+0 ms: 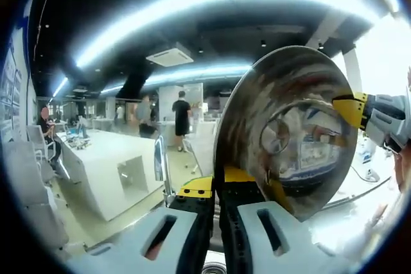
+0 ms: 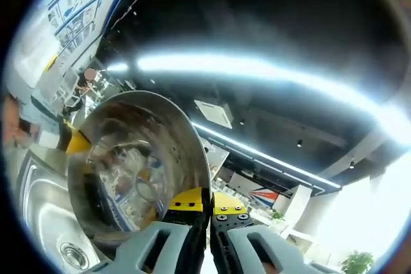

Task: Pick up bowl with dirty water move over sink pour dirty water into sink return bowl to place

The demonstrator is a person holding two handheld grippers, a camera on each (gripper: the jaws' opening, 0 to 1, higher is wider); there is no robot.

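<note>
Above the sink (image 2: 38,213), I am holding both grippers pitched up toward the ceiling. Left gripper (image 1: 217,187) is pinching the steel bowl (image 1: 289,126) by its rim, jaws nearly together; right gripper (image 2: 210,203) is pinching the opposite rim. Bowl is standing tipped on edge between them. Beyond, a white counter (image 1: 106,158) and people are standing.
</note>
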